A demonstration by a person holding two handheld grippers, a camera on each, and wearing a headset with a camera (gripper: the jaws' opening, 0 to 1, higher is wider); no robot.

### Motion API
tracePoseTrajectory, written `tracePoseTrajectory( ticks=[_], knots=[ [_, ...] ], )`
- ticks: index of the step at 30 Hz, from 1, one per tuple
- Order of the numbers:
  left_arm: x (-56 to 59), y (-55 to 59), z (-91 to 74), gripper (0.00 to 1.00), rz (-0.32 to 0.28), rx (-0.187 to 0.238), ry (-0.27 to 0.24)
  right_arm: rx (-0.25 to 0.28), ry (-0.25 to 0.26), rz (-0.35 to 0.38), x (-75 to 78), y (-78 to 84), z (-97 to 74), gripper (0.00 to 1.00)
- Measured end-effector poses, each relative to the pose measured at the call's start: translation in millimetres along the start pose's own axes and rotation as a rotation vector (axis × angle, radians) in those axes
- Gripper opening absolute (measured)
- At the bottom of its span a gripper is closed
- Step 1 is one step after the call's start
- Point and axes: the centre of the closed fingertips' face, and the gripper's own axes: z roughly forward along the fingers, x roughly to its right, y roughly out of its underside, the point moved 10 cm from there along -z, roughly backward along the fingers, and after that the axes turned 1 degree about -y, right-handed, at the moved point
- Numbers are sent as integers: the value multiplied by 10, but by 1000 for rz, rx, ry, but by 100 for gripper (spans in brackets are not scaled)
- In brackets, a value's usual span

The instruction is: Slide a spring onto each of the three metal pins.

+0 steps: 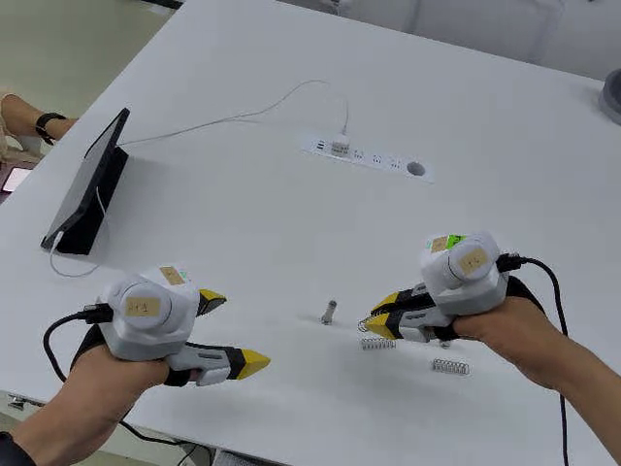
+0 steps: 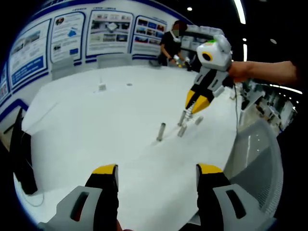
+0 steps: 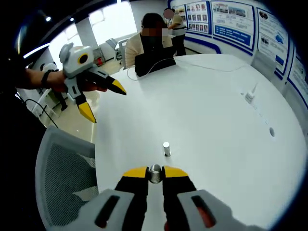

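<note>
At lower centre, spring (image 3: 155, 174) before pin (image 3: 166, 148).
Your right hand-held gripper (image 3: 155, 172) clamps the spring; the upright pin stands just above it.

A white tabletop (image 1: 252, 214) carries a power strip (image 1: 374, 158) with a white plug (image 1: 341, 146) in it. Its cable (image 1: 233, 118) runs left toward a dark screen (image 1: 89, 184) propped near the left edge. A grey mesh chair (image 3: 67, 168) stands beside the tabletop, and posters (image 2: 110, 29) line the wall.
</note>
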Motion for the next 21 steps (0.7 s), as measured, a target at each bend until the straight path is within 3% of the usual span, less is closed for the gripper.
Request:
tracePoseTrajectory(
  ticks=[11, 21],
  knots=[
    [-90, 66, -130, 67, -31, 8, -31, -12, -10, -44, 112, -175, 155, 12],
    [-99, 85, -191, 67, -37, 8, -41, -33, -19, -82, 154, -258, 282, 12]
  ],
)
